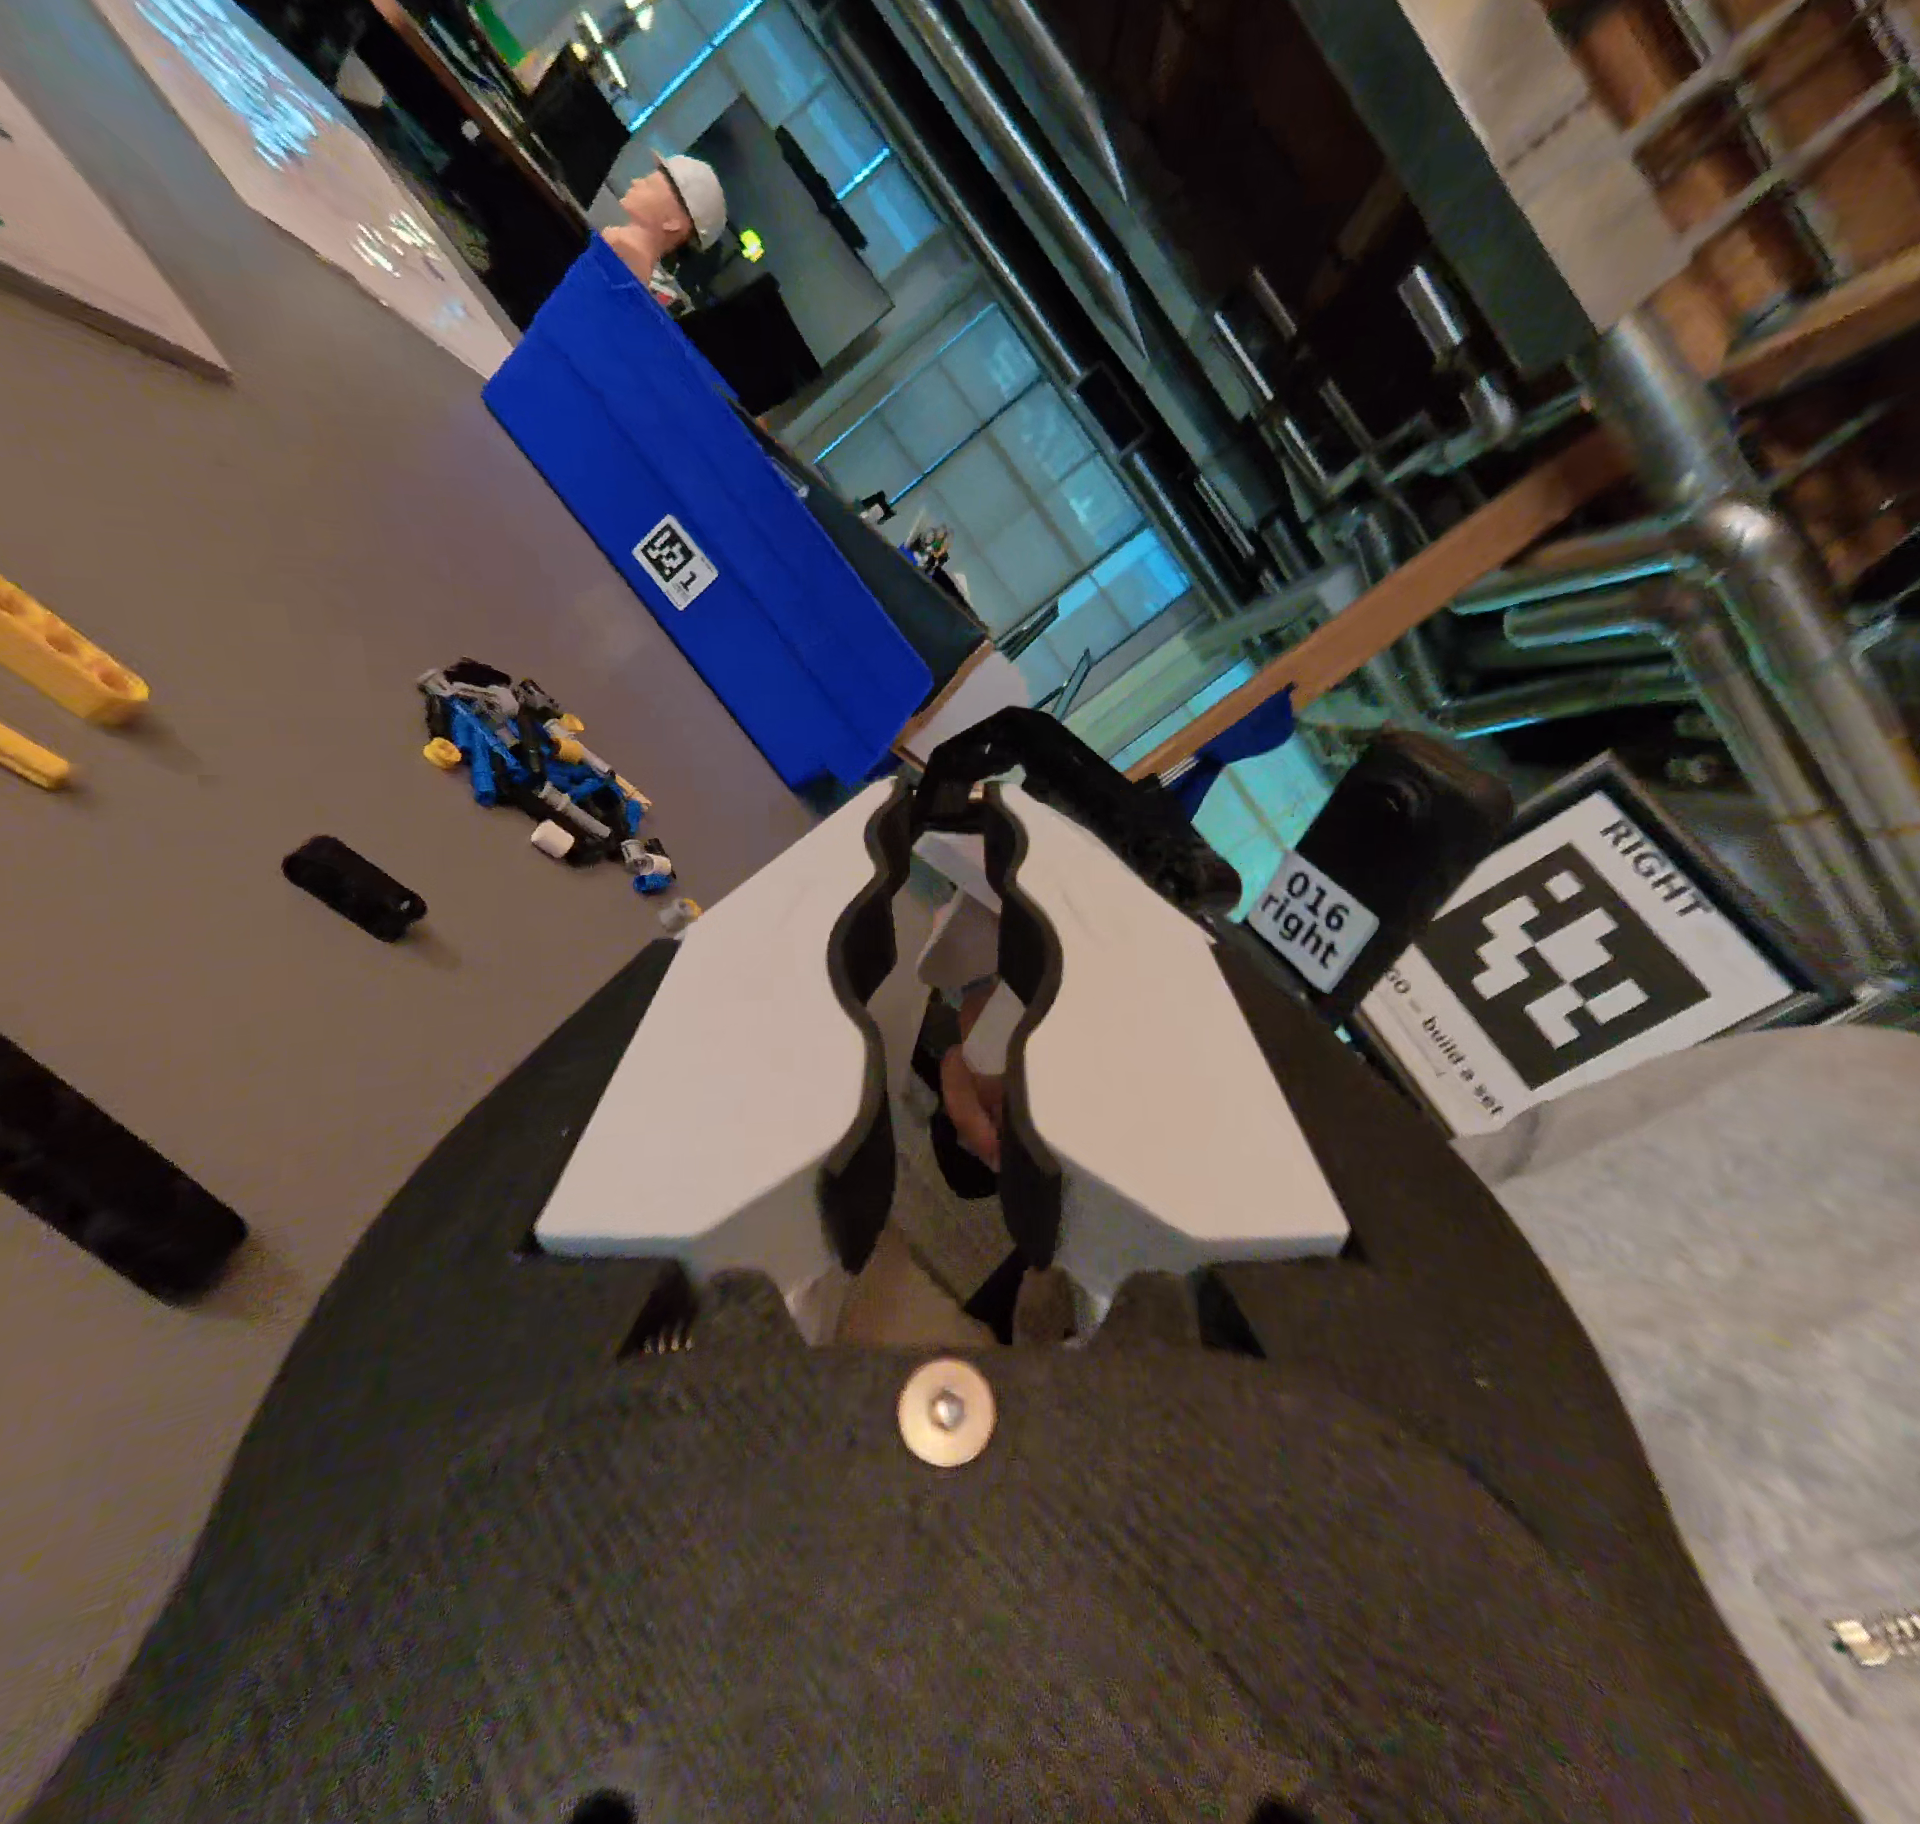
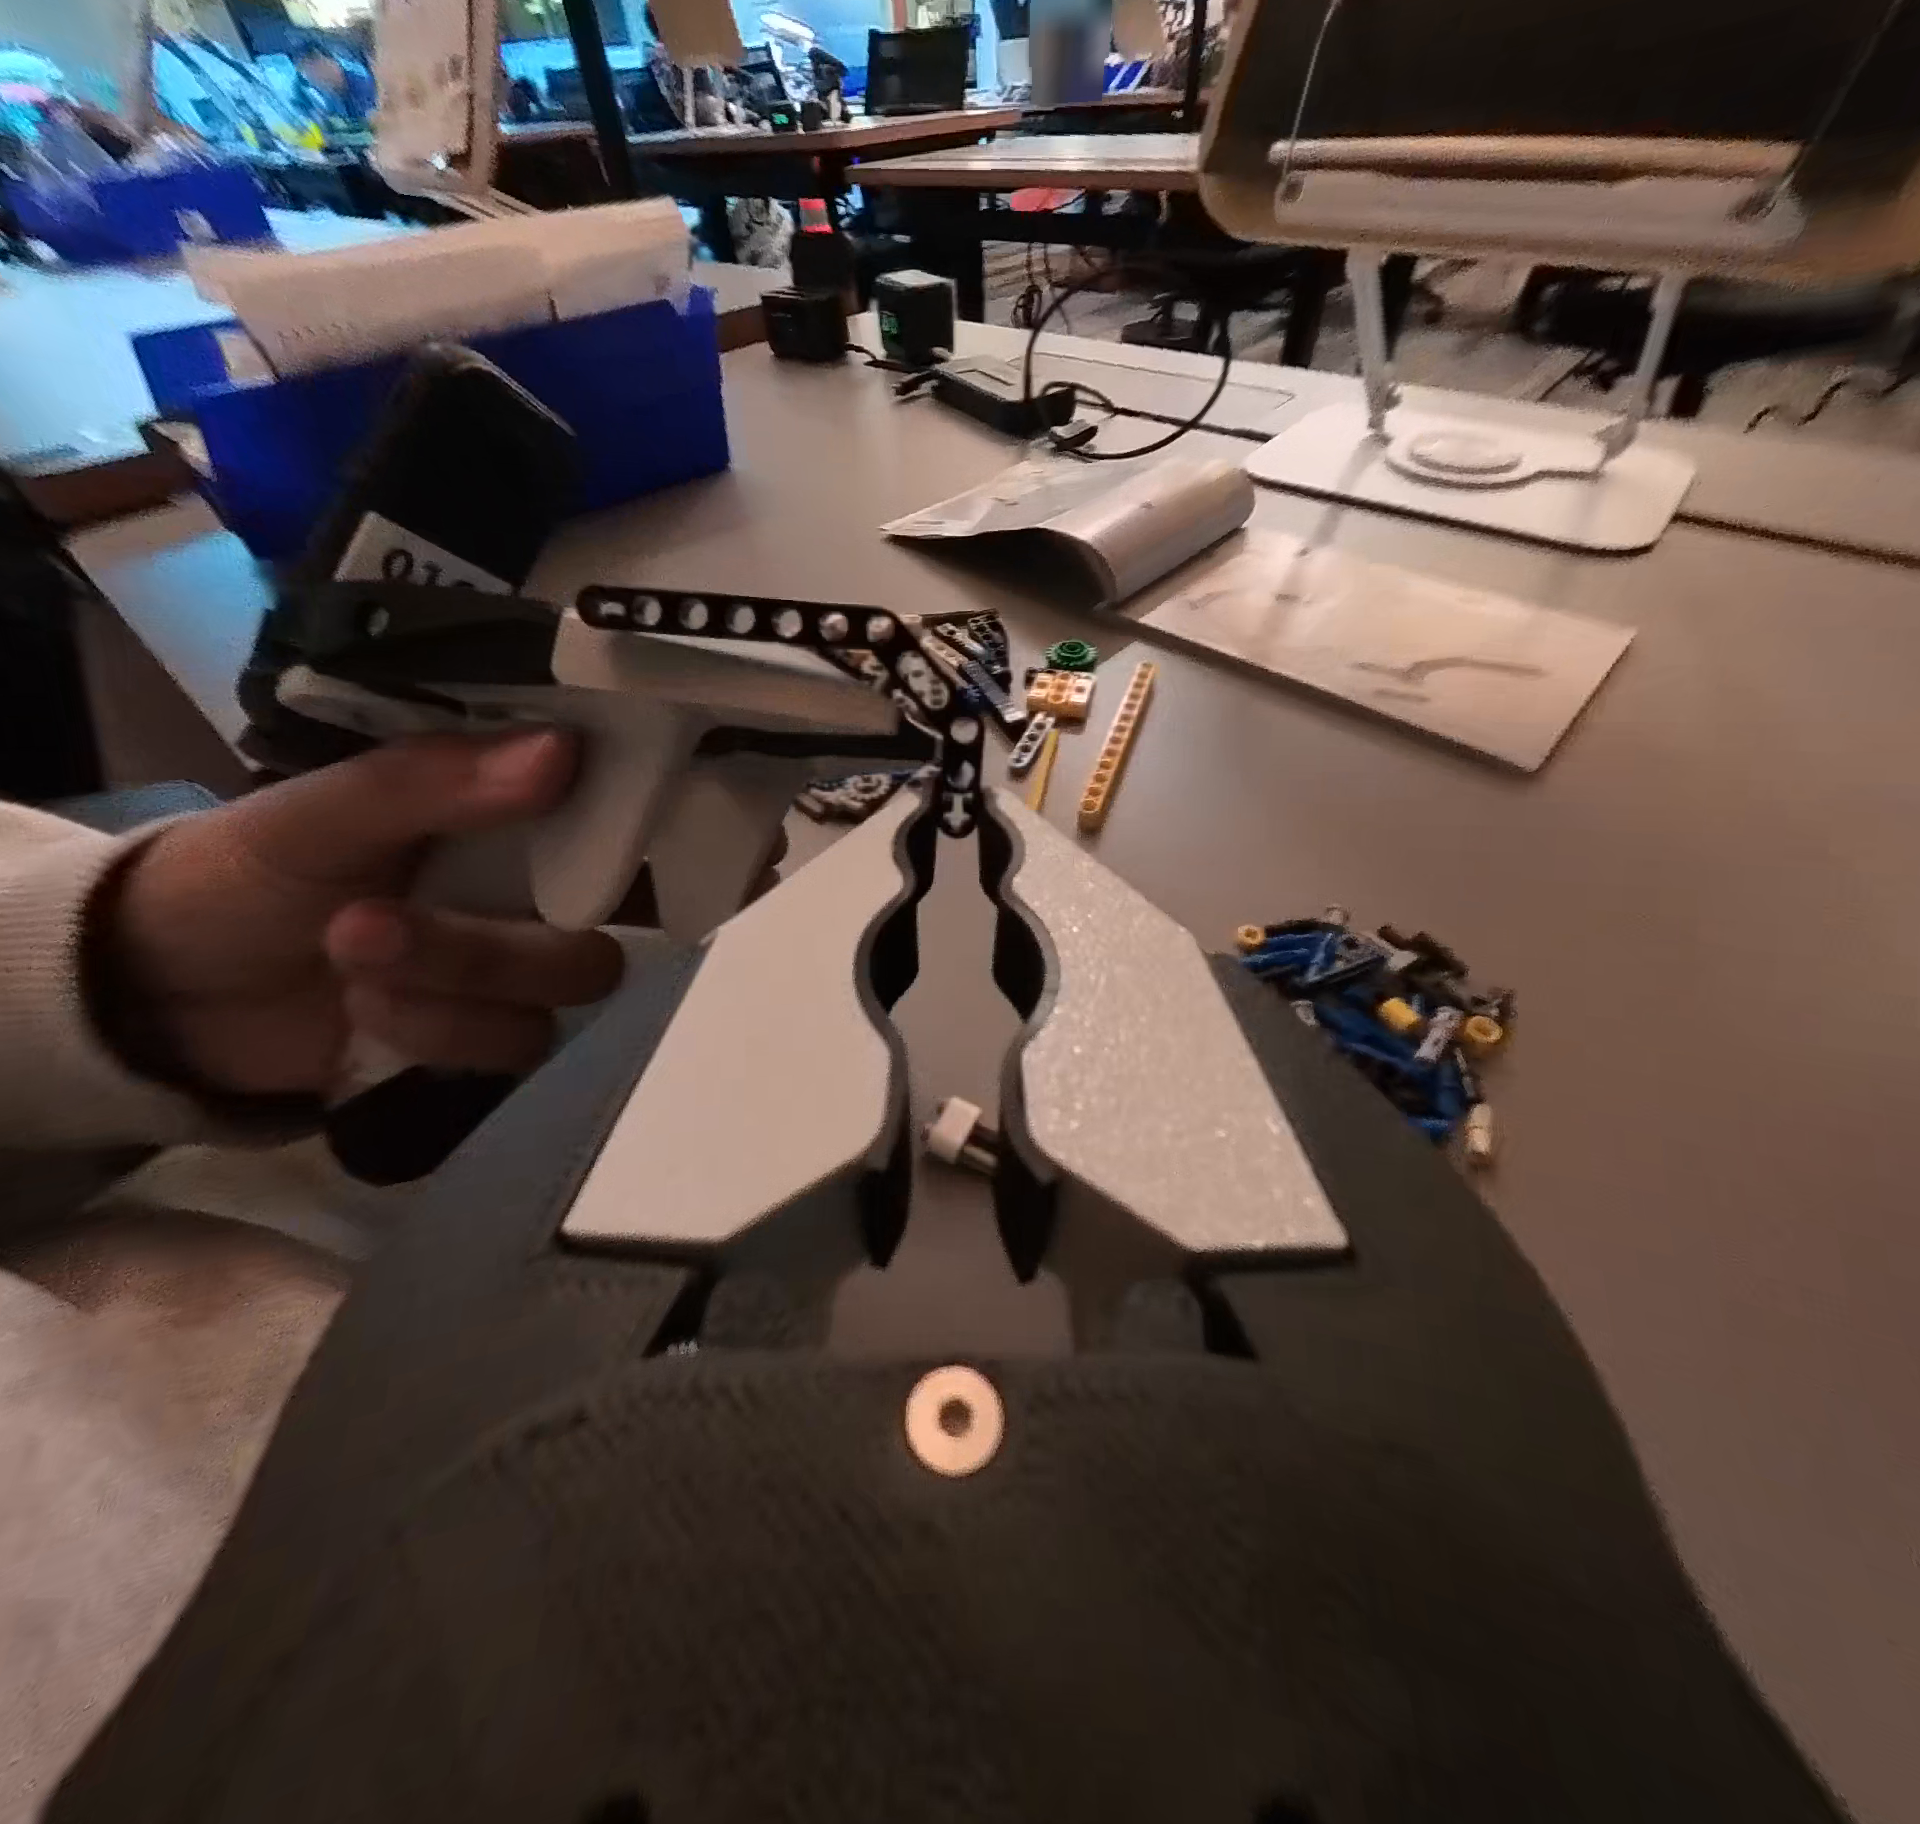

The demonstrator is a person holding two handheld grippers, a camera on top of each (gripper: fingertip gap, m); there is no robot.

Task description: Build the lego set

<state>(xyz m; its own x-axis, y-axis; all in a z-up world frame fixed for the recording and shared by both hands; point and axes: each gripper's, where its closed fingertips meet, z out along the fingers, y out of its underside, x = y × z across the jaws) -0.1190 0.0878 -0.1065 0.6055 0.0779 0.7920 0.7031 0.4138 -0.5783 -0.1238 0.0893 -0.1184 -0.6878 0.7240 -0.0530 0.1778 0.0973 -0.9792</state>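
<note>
A black bent lego beam (image 2: 727, 618) with a row of holes is held in the air between both grippers. My right gripper (image 2: 956, 818) is shut on the beam's short lower arm. My left gripper (image 2: 883, 699), held by a hand (image 2: 343, 901), comes in from the left and lies along the beam's long arm. In the left wrist view my left gripper (image 1: 951, 803) is shut on the beam (image 1: 1081, 787) at its fingertips. The beam runs right to my right gripper (image 1: 1216, 886).
A pile of blue, black and yellow lego parts (image 2: 1382, 1005) lies on the grey table (image 2: 1558, 943), also in the left wrist view (image 1: 540, 766). Yellow beams (image 2: 1117, 746), an open booklet (image 2: 1091, 517), a blue bin (image 2: 468, 403) and a white monitor stand (image 2: 1455, 465) sit farther back. The grippers are tip to tip, or close to it.
</note>
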